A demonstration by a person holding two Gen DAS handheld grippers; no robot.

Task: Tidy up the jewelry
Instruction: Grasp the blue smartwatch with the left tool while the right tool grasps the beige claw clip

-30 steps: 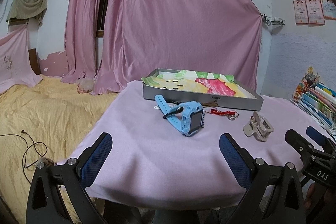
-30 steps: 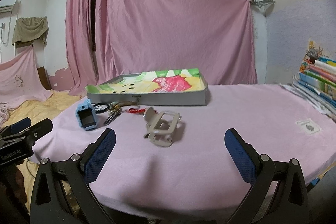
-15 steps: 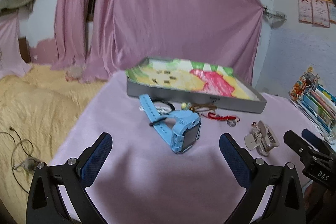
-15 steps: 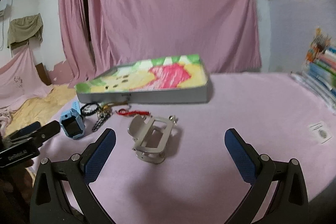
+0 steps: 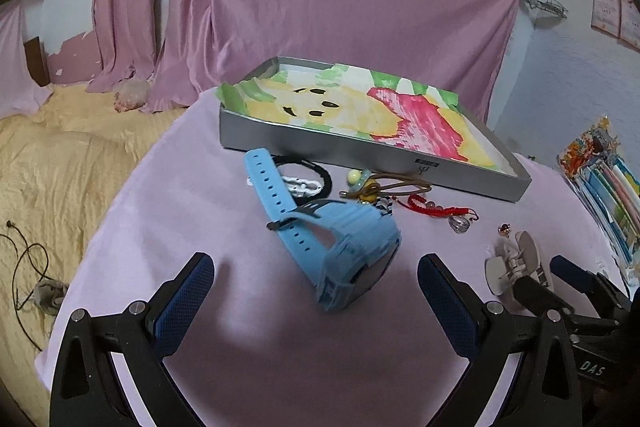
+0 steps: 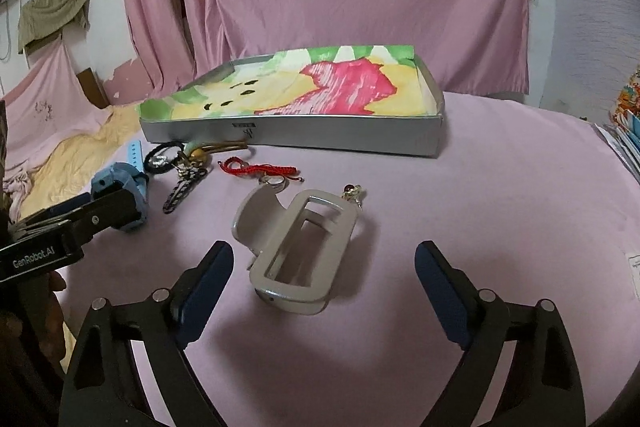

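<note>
A blue watch (image 5: 340, 247) lies on the pink tablecloth, just ahead of my left gripper (image 5: 316, 291), which is open around nothing. A beige hair claw clip (image 6: 296, 247) lies between the spread fingers of my right gripper (image 6: 324, 279), also open. Behind them sit a red cord bracelet (image 6: 260, 169), a brown cord with a charm (image 5: 384, 187), a black hair tie (image 5: 304, 171) and a small gold earring (image 6: 354, 193). The grey tray (image 6: 320, 137) with a colourful paper lining stands at the back. The watch (image 6: 124, 195) shows partly behind the left gripper in the right wrist view.
The pink table edge (image 5: 100, 227) drops off at the left toward a yellow bedspread (image 5: 48, 167). A stack of books (image 5: 604, 187) stands at the right. Pink curtains (image 5: 320, 7) hang behind. A small paper tag (image 6: 634, 267) lies at the right.
Both grippers have moved forward and lower over the table. The watch now lies close before the left gripper and the claw clip sits between the right gripper's fingers. Both stay open.
</note>
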